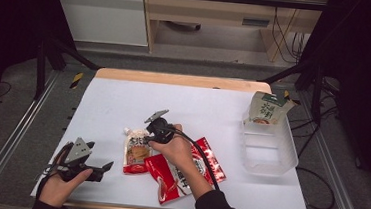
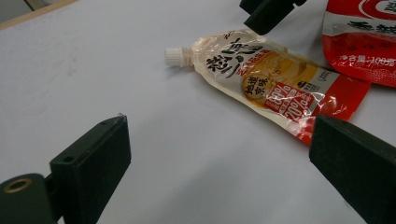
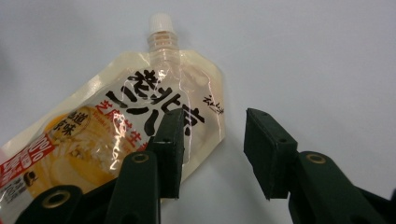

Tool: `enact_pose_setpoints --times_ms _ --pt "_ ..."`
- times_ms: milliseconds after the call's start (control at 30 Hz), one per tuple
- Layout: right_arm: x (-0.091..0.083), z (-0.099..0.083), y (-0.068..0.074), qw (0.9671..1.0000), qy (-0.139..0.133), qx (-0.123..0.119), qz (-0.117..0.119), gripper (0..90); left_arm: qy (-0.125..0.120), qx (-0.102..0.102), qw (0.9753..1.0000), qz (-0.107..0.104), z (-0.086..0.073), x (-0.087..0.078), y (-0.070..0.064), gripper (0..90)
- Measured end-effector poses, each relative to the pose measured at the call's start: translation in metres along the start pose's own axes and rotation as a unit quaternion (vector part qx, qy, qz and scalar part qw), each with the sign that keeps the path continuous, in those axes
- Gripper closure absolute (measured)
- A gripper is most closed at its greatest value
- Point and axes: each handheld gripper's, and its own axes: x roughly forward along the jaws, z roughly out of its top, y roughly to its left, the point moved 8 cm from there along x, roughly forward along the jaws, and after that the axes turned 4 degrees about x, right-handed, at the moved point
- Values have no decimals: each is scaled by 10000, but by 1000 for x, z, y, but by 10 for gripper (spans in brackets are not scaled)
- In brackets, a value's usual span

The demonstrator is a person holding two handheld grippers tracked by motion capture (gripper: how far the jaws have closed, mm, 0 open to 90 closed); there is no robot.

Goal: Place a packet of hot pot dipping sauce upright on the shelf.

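Spout pouch (image 3: 116, 126) under the right gripper (image 3: 212, 149): pale cream, see-through at the neck, white cap, bold black lettering, smaller red lettering, yellow-orange picture in the middle, red band at the bottom with white numerals. Right gripper black with a brass-coloured screw hole, grey plate on top. Left gripper (image 2: 219, 154) black too, same brass hole. Red packets (image 1: 175, 176) beside the right gripper: bright red, white lettering, one with a white and silver strip. Worktop (image 1: 118, 99) plain white, light wood edge at the far side. Bin (image 1: 270, 151) beyond the right gripper: clear, colourless. Bag (image 1: 266, 108) in it: cream with green top, dark lettering.
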Motion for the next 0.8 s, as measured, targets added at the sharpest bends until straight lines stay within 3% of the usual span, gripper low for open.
enact_pose_setpoints --times_ms 233,467,800 --pt "14 0 0 9999 63 81 3 593 -8 2 10000 -5 0 0 0 56" --pt "17 -1 0 9999 72 114 31 649 -2 17 10000 -21 0 0 0 56" --pt "17 -3 4 9999 145 42 32 818 0 26 10000 -30 1 0 -1 56"
